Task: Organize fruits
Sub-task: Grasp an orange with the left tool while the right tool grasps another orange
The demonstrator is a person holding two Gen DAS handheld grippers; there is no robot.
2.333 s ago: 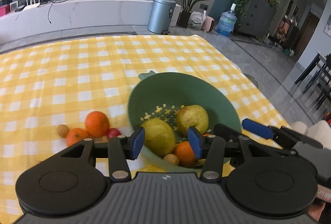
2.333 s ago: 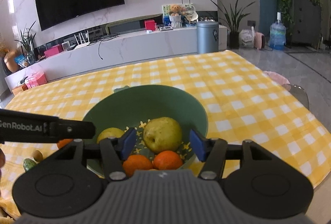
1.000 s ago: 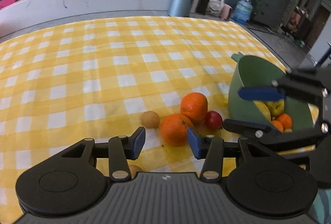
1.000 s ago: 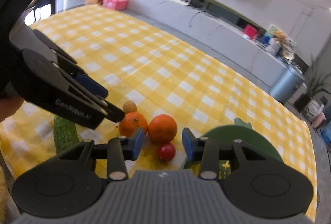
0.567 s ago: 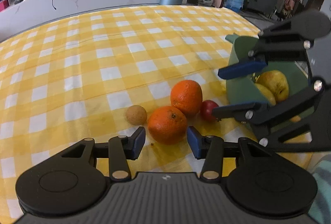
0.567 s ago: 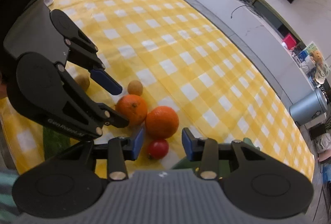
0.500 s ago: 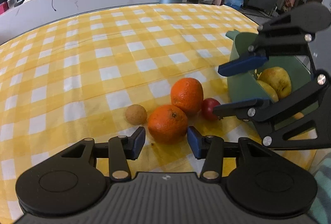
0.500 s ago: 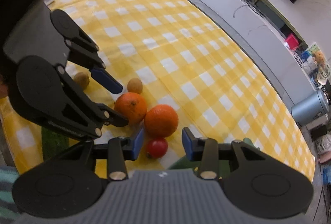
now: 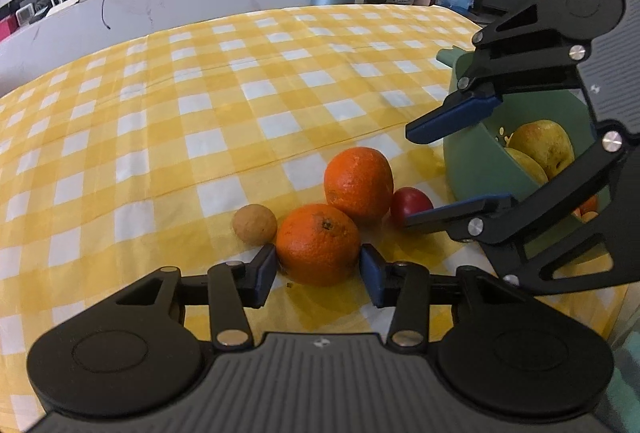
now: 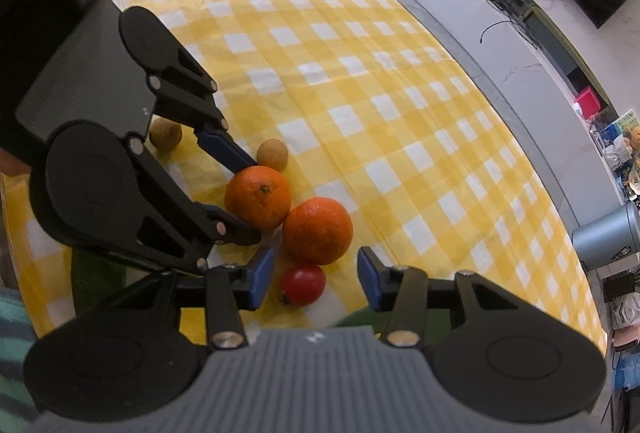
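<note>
The left hand-held gripper [image 9: 318, 269] is closing its jaws around the nearer round orange [image 9: 318, 243], which sits between the blue pads; contact is not clear. The right hand-held gripper [image 10: 316, 275] is opening, with the small red cherry tomato [image 10: 303, 284] lying loose between its jaws. Both look like pick-up steps: each must settle lower, grip, then carry to the green plastic colander [image 9: 480, 161] just beside the pile on the yellow checked counter [image 9: 240, 93]. The second orange [image 9: 358, 183] touches the first and may roll. The colander's contents are partly hidden behind the right gripper, and a dark green thing [image 10: 94, 275] under the left one cannot be identified.
</note>
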